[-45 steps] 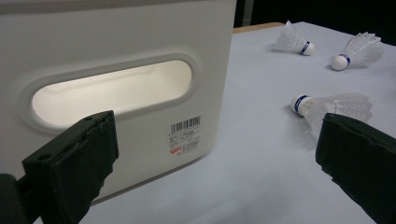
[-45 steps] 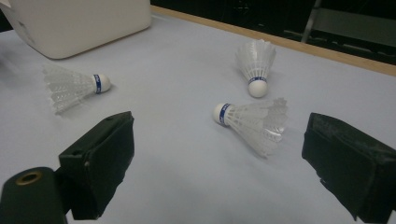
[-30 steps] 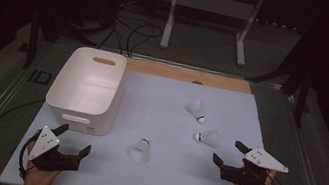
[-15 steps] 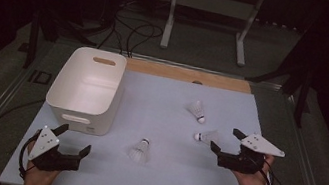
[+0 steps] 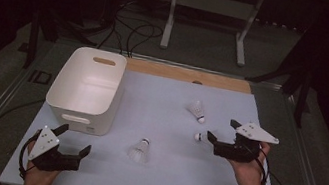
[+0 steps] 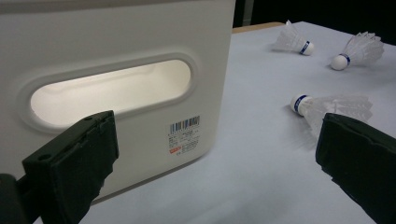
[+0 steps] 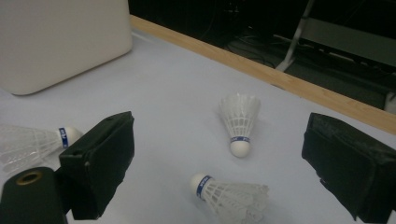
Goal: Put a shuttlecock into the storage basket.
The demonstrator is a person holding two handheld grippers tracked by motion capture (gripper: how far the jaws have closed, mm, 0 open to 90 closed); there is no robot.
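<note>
The nearest shuttlecock (image 7: 236, 198) lies on its side on the pale blue mat (image 5: 159, 173), low between the spread jaws of my right gripper (image 5: 223, 132), with its cork pointing to the left of the right gripper view. Neither jaw touches it; both black pads stand wide apart, one on each side, and grip nothing. In the high view the same shuttlecock (image 5: 201, 137) sits just beside the jaw tips, its cork toward the bin side of the table.

A second shuttlecock (image 7: 239, 120) lies farther off, cork toward me, and a third shuttlecock (image 7: 35, 140) lies to the left behind my left-hand pad. Each cork carries a blue band with small white lettering, too small to read.

My left gripper (image 5: 74, 140) is near the front left corner of the mat, jaws also spread wide and holding nothing. It faces the short wall of the white bin (image 6: 116, 70), whose oval handle slot lies straight ahead between the pads. Below the slot, to the right, a white sticker (image 6: 184, 136) bears a barcode, several lines of fine print and a small red mark; I cannot make out any of the words. The third shuttlecock (image 6: 331, 106) lies just beyond the right pad in that view.
</note>
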